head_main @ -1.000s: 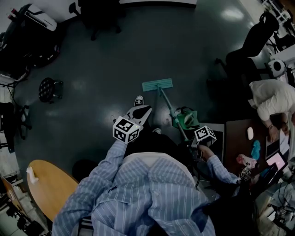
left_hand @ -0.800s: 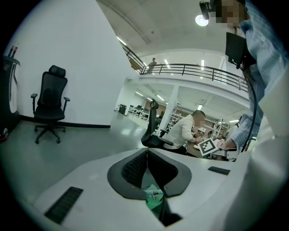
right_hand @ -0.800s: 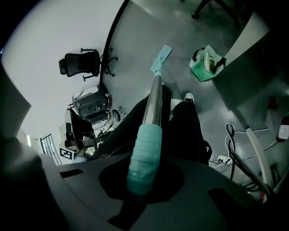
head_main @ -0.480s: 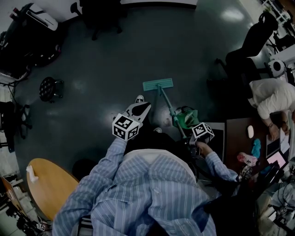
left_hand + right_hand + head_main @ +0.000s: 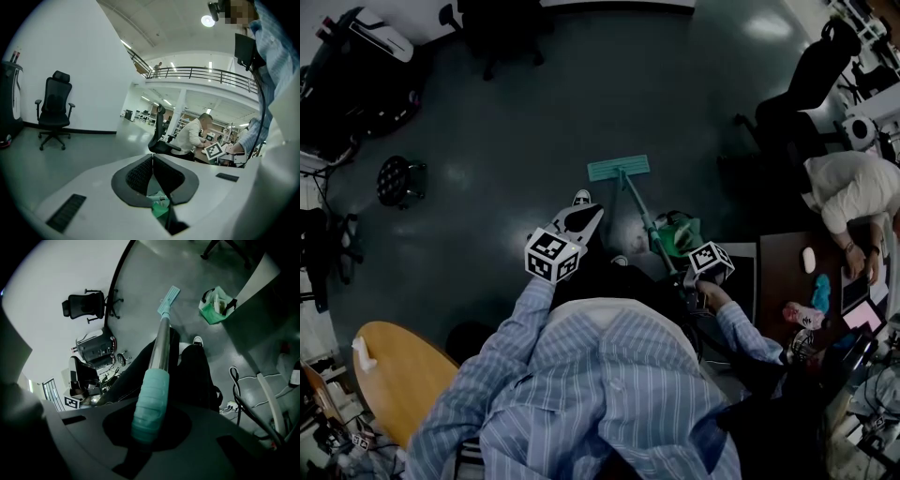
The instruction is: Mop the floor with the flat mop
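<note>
Green bag: standing open-topped.
Black office chair: beside the white wall.
Person in white: seated at a counter.

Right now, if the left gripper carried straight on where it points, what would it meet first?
Ahead of the left gripper, probably the black office chair beside the seated person; open floor before it, depth unclear.

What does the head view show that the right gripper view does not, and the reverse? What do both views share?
Only the head view shows the round wooden table and a seated person in a pale top. Only the right gripper view shows the right gripper with its claw closed around the teal grip of the flat mop, and cables lying on the floor. Both show the mop head flat on the floor and the green container near the handle.
</note>
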Demonstrator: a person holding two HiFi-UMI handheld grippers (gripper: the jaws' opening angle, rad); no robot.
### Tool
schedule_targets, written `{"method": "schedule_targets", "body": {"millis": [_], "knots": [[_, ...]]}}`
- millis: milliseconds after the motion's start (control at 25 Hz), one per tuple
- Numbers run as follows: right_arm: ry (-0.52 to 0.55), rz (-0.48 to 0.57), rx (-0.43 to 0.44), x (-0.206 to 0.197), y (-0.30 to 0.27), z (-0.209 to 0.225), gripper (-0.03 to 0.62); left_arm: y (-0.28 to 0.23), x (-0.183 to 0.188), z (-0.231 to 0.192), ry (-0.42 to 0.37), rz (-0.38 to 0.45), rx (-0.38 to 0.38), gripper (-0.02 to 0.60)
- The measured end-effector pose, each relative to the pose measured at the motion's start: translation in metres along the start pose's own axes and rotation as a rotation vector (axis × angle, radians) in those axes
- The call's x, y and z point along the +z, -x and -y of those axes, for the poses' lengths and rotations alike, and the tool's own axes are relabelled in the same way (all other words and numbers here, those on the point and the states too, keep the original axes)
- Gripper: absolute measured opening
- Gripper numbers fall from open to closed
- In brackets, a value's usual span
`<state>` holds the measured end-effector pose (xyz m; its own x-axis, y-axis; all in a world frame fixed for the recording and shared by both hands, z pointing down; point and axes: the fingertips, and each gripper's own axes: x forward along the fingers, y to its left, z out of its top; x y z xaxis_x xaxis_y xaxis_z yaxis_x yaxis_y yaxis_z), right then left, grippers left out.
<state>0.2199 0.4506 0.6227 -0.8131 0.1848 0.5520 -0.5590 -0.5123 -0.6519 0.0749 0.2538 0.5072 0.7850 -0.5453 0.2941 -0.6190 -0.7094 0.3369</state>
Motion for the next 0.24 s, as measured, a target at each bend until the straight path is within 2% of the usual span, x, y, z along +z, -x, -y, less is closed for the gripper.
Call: {"method": "schedule_targets", "body": {"millis": [240], "knots": [[-0.012,0.007,0.007,-0.005,0.0008,-0.0038,0.011,0.0067,0.005,0.0001,0.005,0.003,0.005,0.006]]}}
